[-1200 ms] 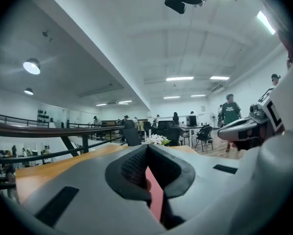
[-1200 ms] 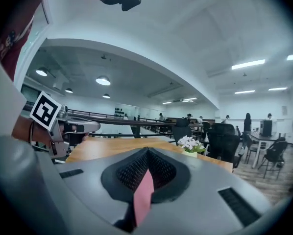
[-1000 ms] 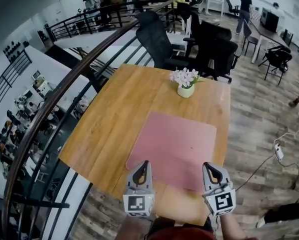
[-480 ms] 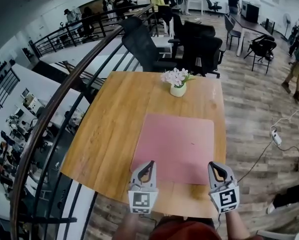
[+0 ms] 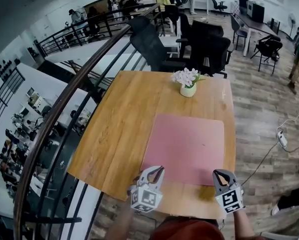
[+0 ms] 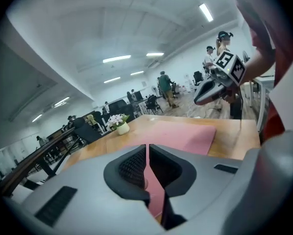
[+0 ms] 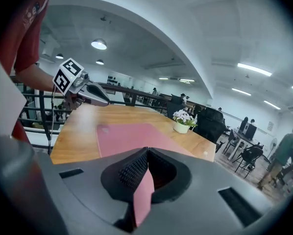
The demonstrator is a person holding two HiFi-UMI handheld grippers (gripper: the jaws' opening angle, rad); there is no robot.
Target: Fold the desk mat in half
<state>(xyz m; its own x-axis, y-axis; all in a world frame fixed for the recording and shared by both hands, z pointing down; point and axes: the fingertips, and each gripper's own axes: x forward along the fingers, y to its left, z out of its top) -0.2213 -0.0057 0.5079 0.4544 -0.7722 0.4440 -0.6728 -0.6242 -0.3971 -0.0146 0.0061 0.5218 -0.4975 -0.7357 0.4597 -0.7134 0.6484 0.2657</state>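
A pink desk mat (image 5: 187,144) lies flat on the wooden table (image 5: 119,129), toward its near right part. My left gripper (image 5: 155,170) sits at the mat's near left corner, tilted to the right. Its jaws are shut with pink mat edge (image 6: 155,199) showing between them. My right gripper (image 5: 221,174) is at the near right corner, shut on a strip of the mat (image 7: 144,195). Each gripper also shows in the other's view: the right gripper (image 6: 212,87) and the left gripper (image 7: 85,89).
A small white pot of flowers (image 5: 188,83) stands on the table just beyond the mat's far edge. Black office chairs (image 5: 209,46) are behind the table. A dark railing (image 5: 64,114) runs along the left. A power strip and cable (image 5: 282,140) lie on the floor at right.
Both grippers sit a little lower in the head view, and the left one has tipped over to the right. The mat still lies flat.
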